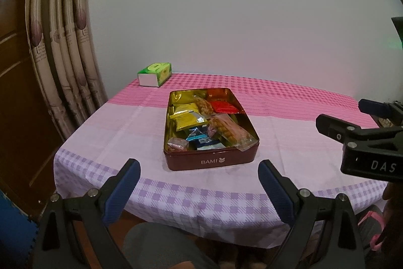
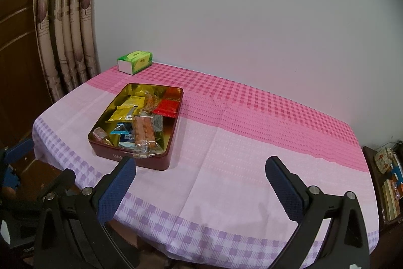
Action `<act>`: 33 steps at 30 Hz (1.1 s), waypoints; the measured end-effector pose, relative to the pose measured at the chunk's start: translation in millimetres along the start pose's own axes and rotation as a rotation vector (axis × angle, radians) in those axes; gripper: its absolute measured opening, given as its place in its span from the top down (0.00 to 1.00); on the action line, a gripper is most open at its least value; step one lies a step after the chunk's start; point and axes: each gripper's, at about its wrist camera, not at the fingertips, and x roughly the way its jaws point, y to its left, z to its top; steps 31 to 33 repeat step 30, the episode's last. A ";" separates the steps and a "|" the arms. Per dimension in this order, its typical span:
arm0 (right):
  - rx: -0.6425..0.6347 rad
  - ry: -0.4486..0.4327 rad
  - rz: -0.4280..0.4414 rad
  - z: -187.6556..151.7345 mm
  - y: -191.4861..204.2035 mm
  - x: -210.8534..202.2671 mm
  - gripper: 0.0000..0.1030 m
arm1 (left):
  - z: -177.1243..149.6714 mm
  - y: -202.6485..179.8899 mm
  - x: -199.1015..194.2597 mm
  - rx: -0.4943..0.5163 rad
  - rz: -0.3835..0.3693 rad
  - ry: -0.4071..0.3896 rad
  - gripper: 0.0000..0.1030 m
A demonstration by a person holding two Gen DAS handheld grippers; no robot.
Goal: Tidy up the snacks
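tongs first: we have the left tongs (image 1: 199, 169) spread wide with nothing between the blue pads, hovering over the near edge of the tabletop (image 1: 121, 132), just short of the tin. right tongs (image 2: 201, 169) likewise apart and empty, over the bare middle-right of the cloth, well apart from any snack. in the left wrist view the right tongs show at the far right edge, also holding nothing.

next out, the red tin (image 1: 211, 163), marked bami, sits on the purple-and-pink checked cloth, nearer the left side of the tabletop. lid is off or absent; we can't see one anywhere.

snacks are all inside the tin as far as we can see: a clear long pack of orange pieces (image 1: 228, 131) lies diagonally with its end poking over the near rim, blue-and-white packets (image 1: 201, 139) near the front, a small pinkish wrapped one (image 1: 177, 144) in the front left corner, yellow sachets (image 1: 185, 117) in the middle, a red packet (image 1: 224, 107) and another clear pack of orange bits (image 1: 202, 105) at the back. they lie jumbled and overlapping.

nothing loose on the cloth. our read: collecting looks done, tidying inside the tin (that overhanging pack above all) may be left, or unpacking hasn't begun. can't tell which.

far corner: a green tissue box (image 1: 155, 74) by the wall, probably not part of the job.
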 end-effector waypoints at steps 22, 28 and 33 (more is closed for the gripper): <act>0.005 0.013 0.008 -5.0 0.3 3.9 0.01 | -1.9 -1.2 -1.9 0.002 -0.029 0.003 0.06; 0.006 0.013 0.009 -5.1 0.2 4.0 0.01 | -3.4 -3.7 -4.6 0.006 -0.011 -0.006 0.06; 0.006 0.014 0.009 -5.1 0.0 4.1 0.01 | -3.4 -3.9 -3.8 0.005 -0.006 -0.003 0.06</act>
